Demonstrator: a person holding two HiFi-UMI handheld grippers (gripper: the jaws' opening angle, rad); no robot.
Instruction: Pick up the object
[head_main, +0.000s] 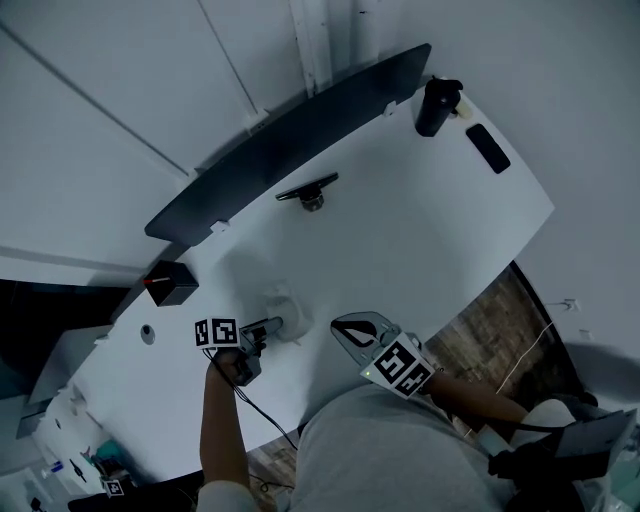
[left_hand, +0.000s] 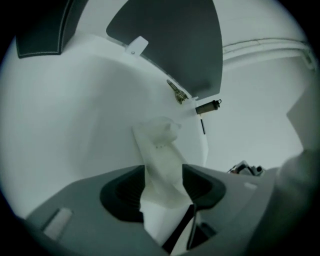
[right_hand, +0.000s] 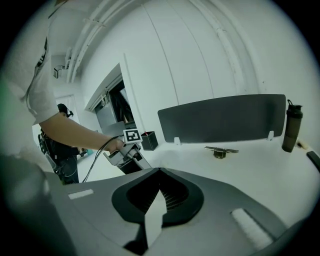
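**Q:** Report the left part of the head view.

**A:** A black box (head_main: 170, 283) sits at middle left, near the left end of the white table (head_main: 420, 250). Below and to the right of it, at lower centre-left, is my left gripper (head_main: 270, 326).

**Q:** What is the finger state on that gripper?

**A:** My left fingers are wide apart. The white object (left_hand: 161, 150) stands on the table in the gap between them. In the left gripper view, at centre frame, there is a dark pad on either side of it.

**Q:** Continue rightward.

**A:** My right gripper (head_main: 348, 328) is at lower centre, just right of the object and not touching it. Its fingers are together, closed on themselves.

**Q:** What else is on the table?

**A:** A dark panel (head_main: 290, 140) runs along the far edge, from middle left to upper centre. A low black stand (head_main: 310, 190) sits in front of it. At upper right a dark bottle (head_main: 437, 105) stands upright. A flat black slab (head_main: 488, 147) lies just to its right.
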